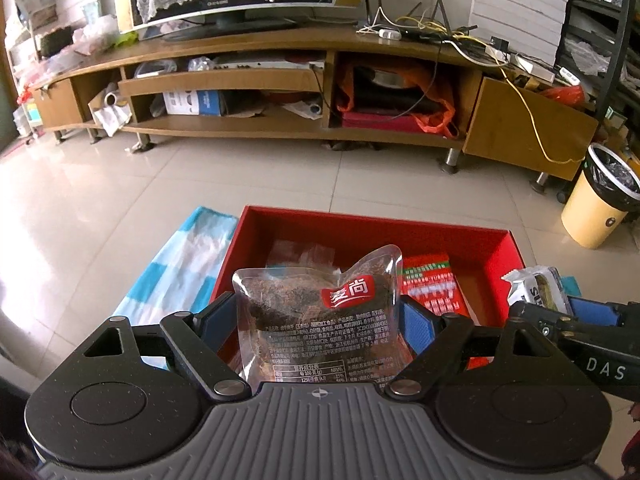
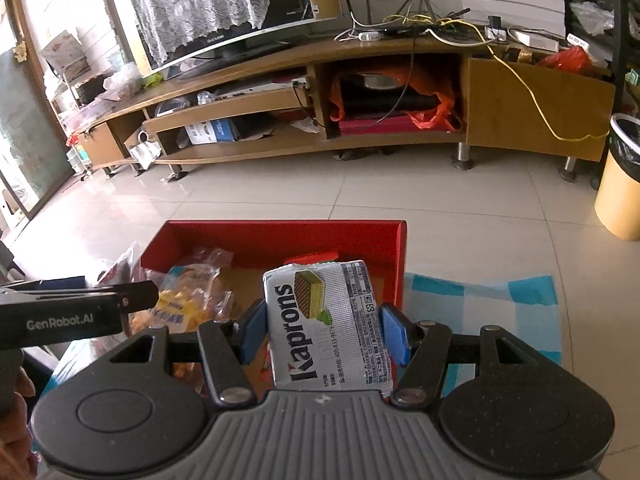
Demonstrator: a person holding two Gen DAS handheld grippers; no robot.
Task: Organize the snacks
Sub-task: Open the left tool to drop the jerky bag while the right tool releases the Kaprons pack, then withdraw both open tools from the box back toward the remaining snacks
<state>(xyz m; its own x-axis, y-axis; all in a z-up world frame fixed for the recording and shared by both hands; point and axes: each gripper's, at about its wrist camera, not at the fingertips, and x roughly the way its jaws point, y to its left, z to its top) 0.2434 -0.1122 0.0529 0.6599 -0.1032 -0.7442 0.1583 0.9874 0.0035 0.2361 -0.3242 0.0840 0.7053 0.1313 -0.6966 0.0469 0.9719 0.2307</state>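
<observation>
The left gripper (image 1: 320, 320) is clamped on a clear pouch (image 1: 324, 312) of dark snack with a red label, over the red box (image 1: 372, 222); the right gripper (image 2: 320, 330) pinches a silver Kaprons wafer pack (image 2: 328, 320) above the same box
</observation>
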